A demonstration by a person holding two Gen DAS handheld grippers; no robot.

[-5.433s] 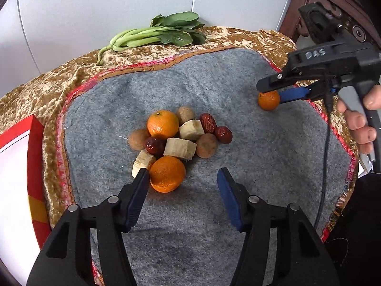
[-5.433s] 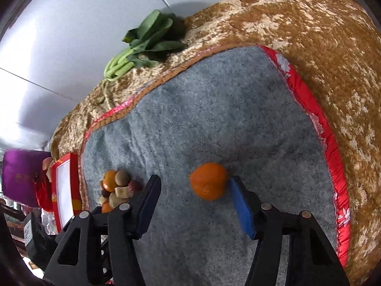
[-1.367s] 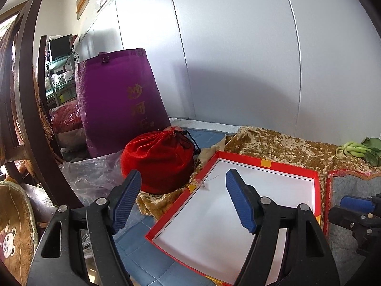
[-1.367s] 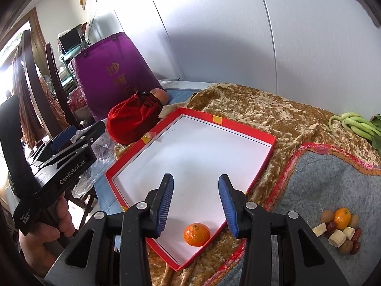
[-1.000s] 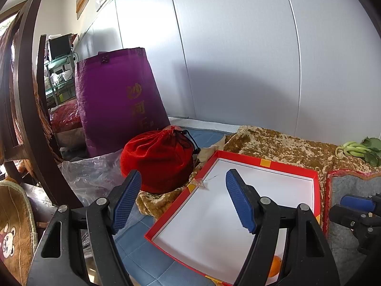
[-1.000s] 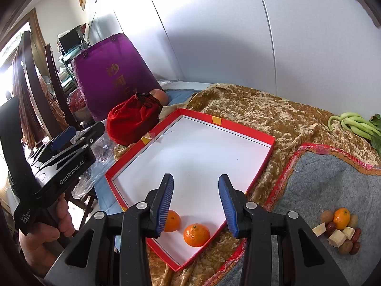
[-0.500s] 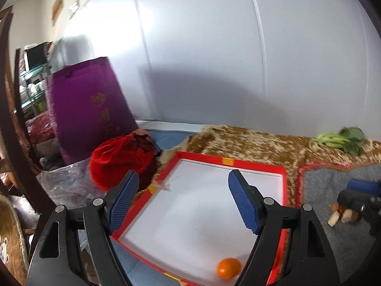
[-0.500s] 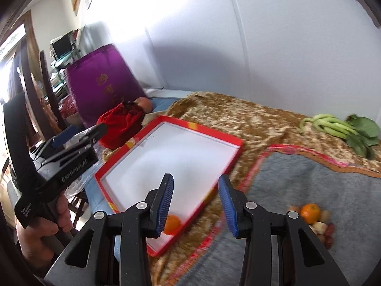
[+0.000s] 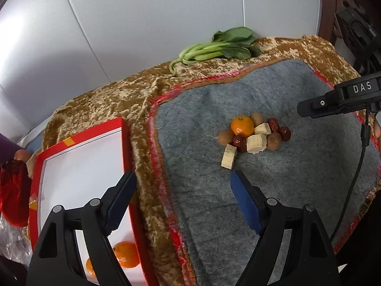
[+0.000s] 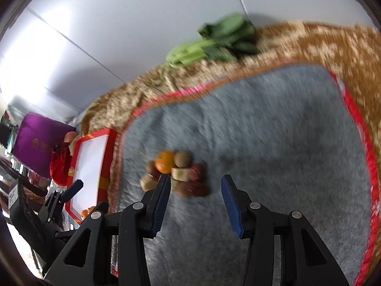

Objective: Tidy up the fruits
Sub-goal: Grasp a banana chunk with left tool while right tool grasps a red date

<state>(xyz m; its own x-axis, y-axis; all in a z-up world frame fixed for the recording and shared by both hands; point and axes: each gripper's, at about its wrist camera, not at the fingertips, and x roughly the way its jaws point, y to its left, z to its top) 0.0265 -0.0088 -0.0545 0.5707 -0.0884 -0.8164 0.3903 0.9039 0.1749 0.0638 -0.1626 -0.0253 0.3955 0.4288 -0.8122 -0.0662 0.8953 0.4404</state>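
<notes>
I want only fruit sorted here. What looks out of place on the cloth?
The greens at the far edge of the gold cloth are vegetables, lying apart from the fruit pile on the grey mat. Nothing looks spilled or damaged.

A fuzzy matt grey felt mat (image 9: 273, 190) lies on shiny crushed gold velvet cloth (image 9: 114, 100), beside a smooth red-rimmed white tray (image 9: 78, 171).

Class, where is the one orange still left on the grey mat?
In the left wrist view, the orange sits at the pile's far-left top, touching a brown fruit.
</notes>
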